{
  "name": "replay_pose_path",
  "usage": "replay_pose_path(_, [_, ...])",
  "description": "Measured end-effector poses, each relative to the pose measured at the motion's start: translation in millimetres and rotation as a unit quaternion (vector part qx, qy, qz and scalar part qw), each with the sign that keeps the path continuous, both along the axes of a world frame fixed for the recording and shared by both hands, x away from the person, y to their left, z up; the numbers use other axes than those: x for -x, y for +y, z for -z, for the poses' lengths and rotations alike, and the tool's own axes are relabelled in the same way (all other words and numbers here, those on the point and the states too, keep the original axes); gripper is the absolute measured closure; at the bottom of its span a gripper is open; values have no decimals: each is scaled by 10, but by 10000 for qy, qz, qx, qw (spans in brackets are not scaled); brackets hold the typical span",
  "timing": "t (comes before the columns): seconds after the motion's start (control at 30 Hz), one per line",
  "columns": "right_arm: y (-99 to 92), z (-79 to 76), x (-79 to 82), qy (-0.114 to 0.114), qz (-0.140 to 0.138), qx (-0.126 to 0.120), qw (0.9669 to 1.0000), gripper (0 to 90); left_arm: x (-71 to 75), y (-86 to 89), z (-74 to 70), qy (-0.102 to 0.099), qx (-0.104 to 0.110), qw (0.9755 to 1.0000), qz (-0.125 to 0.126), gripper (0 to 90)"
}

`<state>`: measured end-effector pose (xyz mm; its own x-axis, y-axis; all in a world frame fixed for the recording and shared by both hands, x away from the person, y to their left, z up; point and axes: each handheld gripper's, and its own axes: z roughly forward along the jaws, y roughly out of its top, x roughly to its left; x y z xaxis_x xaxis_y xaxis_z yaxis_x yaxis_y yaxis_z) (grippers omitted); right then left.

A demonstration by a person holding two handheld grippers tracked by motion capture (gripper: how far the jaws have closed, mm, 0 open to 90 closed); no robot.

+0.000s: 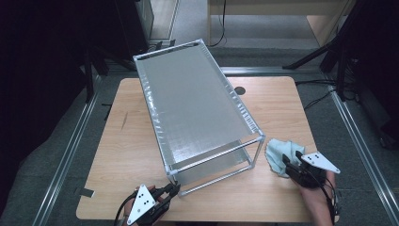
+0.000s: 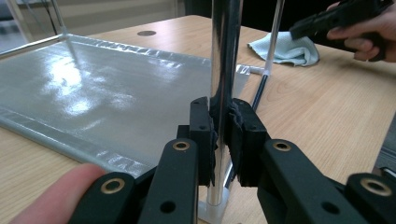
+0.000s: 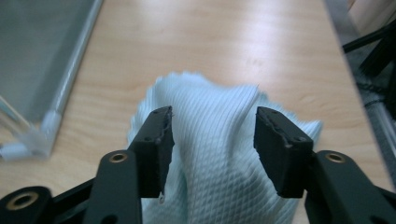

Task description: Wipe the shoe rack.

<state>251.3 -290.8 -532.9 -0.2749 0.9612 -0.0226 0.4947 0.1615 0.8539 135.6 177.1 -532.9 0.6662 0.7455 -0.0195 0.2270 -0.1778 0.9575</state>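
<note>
Pale blue waffle-weave cloth point(image 3: 219, 154) lies crumpled on the wooden tabletop point(image 1: 127, 155), just beside the near right corner post of the silver wire-frame rack with grey sheet shelves point(image 1: 193, 99). Right hand-held gripper point(image 3: 212, 140) straddles the cloth, jaws apart, pads not pressing, probably lining up a pick. Left hand-held gripper point(image 2: 223, 135) is clamped on the rack's near left chrome post point(image 2: 224, 60), likely steadying the rack.

The rack point(image 1: 197, 106) has glossy chrome metal tubes, white plastic corner joints and shelves of grey, shiny sheet with a fine weave. Beside its corner post lies a pale blue cloth point(image 3: 219, 154), soft and waffle-textured. The surface point(image 1: 131, 141) is light, smooth wood. The jaws are matt black plastic.
</note>
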Motion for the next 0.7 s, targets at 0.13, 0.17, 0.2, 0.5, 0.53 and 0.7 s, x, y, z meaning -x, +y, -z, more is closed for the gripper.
replay_pose_path(0.13, [38,118,-57,339,-11,353,9988,435,5,4,3,9,15,10000,80,816])
replay_pose_path(0.17, [44,130,-67,365,-16,367,9987,422,12,-2,4,-2,15,10000,92,816])
replay_pose_path(0.2, [53,141,-82,403,10,361,9985,409,15,-4,3,-10,10,9999,109,816])
replay_pose_path(0.5, [23,178,-177,787,195,-7,9967,415,13,3,9,36,-12,9999,129,802])
replay_pose_path(0.53, [21,176,-173,801,162,-4,9967,443,13,0,9,36,-4,9999,120,803])
replay_pose_path(0.7, [56,161,-150,829,-49,-67,9965,666,12,-10,11,42,5,9999,103,806])
